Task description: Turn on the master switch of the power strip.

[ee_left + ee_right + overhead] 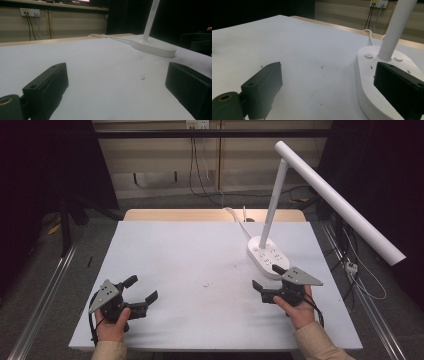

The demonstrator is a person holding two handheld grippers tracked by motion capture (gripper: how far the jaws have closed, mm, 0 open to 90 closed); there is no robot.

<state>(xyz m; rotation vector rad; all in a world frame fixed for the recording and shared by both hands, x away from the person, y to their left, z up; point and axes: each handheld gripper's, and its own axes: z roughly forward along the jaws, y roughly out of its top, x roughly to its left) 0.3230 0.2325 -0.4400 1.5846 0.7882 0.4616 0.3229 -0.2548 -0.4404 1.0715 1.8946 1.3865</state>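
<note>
1. The left gripper (141,289) sits at about 8 o'clock on the white table (200,260), held low over the surface by the person's left hand (112,322). Its jaws are spread wide with nothing between them. In the left gripper view both black jaws frame bare tabletop, one at 8 o'clock and one at 4 o'clock, and a small dark speck (142,77) lies on the surface between them, nearer the right jaw.

2. Around the table's centre there are faint scuff marks (207,284) on the white surface.

3. The right gripper (267,277) sits at about 4 o'clock on the table, held by the person's right hand (300,312). Its jaws are also wide apart and grip nothing. One jaw tip is just beside, or over, the near edge of the lamp base (267,256); I cannot tell whether it touches. In the right gripper view, the right-hand jaw overlaps the base's near side, while the left-hand jaw is over bare table.

4. The white desk lamp (272,195) stands at about 2 o'clock on the table. Its oval base carries buttons and sockets, its stem rises upright, and its long bar head (340,202) slants out past the table's right edge. A white cord (239,220) runs from the base toward the far edge.
</note>
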